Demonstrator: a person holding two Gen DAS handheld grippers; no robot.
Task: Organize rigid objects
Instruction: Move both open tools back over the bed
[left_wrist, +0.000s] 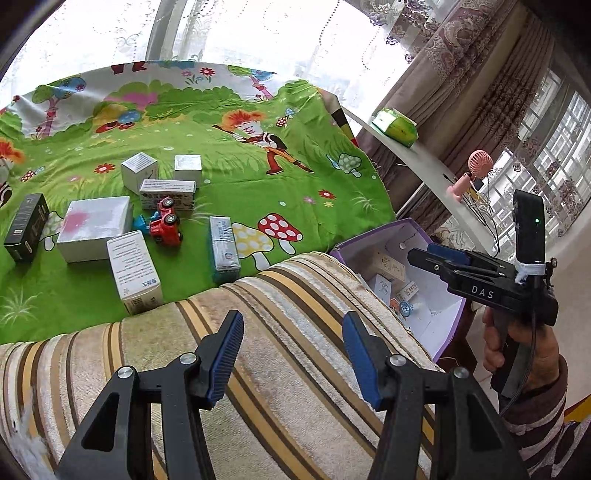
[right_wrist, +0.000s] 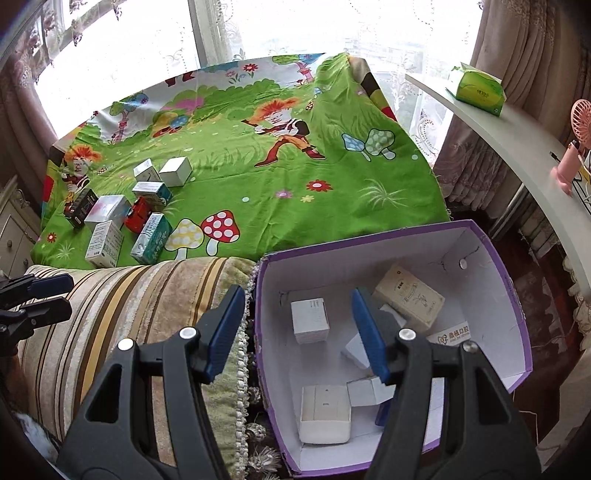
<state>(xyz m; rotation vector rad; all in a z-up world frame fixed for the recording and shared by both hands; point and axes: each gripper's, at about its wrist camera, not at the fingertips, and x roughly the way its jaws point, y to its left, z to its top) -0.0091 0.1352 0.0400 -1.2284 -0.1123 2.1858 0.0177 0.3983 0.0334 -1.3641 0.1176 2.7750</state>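
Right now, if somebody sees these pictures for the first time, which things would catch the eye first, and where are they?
Probably the bright green cartoon cloth spread over the surface by the window, with a cluster of small boxes and a red toy car near its left edge. Next, the open purple box at the lower right, beside a striped cushion, already holding several small packages. Both grippers hold nothing.

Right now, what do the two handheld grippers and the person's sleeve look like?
Both grippers are black plastic with ribbed blue pads and silver pivot screws. The right gripper bears white "DAS" lettering, a black module with a green light taped on in white, and a black cable. The sleeve is striped brown.
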